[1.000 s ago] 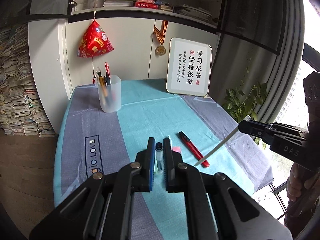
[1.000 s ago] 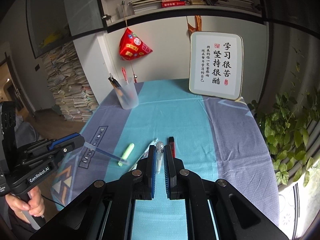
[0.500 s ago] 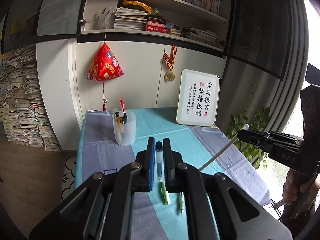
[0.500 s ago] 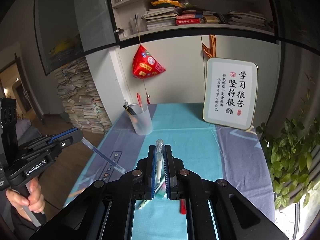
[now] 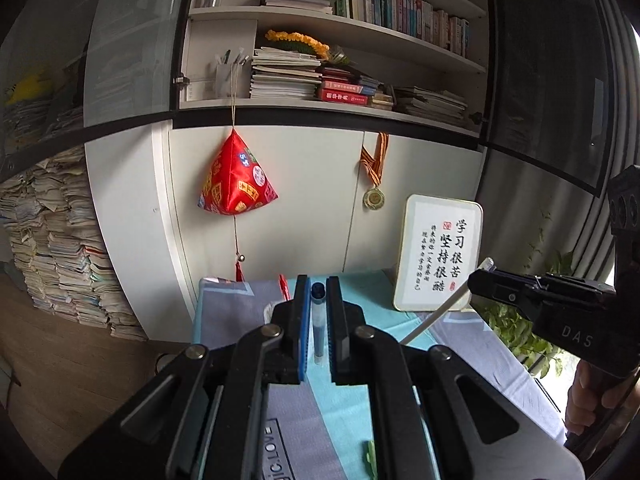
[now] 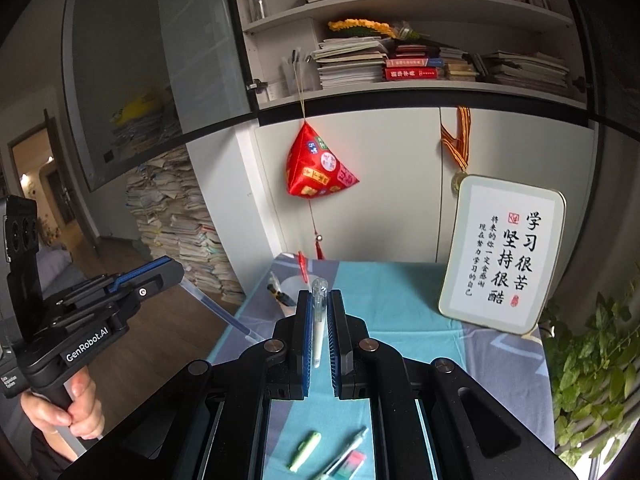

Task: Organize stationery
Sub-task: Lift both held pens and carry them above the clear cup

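My left gripper [image 5: 318,285] is shut on a clear pen with a dark blue cap [image 5: 319,330], held lengthwise between the pads above the table. In the right wrist view this left gripper [image 6: 176,276] shows at the left with the blue pen [image 6: 218,314] slanting down from it. A clear white pen [image 6: 319,322] sits clamped in my right gripper [image 6: 319,296]; from the left wrist view the right gripper [image 5: 480,280] carries that white pen [image 5: 438,314] at the right. The translucent pen cup [image 6: 277,290] stands at the table's far left, mostly hidden behind the fingers.
On the blue and grey tablecloth [image 6: 394,292] lie a green highlighter [image 6: 305,450], a clear pen [image 6: 347,451] and a pink-green eraser [image 6: 353,465]. A framed calligraphy sign [image 6: 504,252] leans at the back right. A plant [image 6: 592,364] stands right; paper stacks stand left.
Both grippers have risen with their pens and tilted upward. The table and cup have sunk low in both views, and the shelves now fill the top.
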Motion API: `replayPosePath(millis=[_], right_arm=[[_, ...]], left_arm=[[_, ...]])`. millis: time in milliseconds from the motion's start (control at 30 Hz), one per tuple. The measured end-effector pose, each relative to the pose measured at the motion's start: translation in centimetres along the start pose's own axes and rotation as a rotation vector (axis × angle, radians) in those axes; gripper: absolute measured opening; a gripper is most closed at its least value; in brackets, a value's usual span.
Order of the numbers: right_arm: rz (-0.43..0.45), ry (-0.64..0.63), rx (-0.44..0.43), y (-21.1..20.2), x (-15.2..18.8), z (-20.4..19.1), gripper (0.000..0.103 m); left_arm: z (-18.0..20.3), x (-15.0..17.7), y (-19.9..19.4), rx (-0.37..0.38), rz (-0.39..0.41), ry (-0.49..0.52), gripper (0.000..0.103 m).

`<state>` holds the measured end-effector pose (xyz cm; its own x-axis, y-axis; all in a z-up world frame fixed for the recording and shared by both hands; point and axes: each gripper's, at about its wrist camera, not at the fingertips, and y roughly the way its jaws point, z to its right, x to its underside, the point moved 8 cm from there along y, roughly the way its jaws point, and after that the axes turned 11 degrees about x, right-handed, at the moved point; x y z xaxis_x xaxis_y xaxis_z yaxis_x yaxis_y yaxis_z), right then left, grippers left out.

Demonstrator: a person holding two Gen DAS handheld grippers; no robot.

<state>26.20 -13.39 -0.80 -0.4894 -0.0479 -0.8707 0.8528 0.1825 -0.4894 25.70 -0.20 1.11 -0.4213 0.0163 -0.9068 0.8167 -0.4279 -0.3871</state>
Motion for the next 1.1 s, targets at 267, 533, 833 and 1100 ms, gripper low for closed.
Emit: replayPosePath(millis=[267,533,833,1100], right_arm=[[0.018,-0.002,-0.006,4.3,-4.0,-1.5,0.009],[-0.009,-0.013,-0.014,9.3,-4.5,-3.5,0.009],[-0.063,-0.01,0.002,14.5,-2.4,-4.0,0.009],[-0.121,-0.035,0.027,18.4,0.8,-4.6,0.009]], left_arm=[[-3.8,-2.9,4.3,-0.054,0.02,-0.036,0.005],[-6.3,-1.9,10.1,-0.084,-0.031,-0.059,0.005],[-8.0,1.3,13.3,-0.092,-0.106,-0.061,0.006],[-9.1,4.3,15.9,-0.087,-0.177,-0.094,0.006]])
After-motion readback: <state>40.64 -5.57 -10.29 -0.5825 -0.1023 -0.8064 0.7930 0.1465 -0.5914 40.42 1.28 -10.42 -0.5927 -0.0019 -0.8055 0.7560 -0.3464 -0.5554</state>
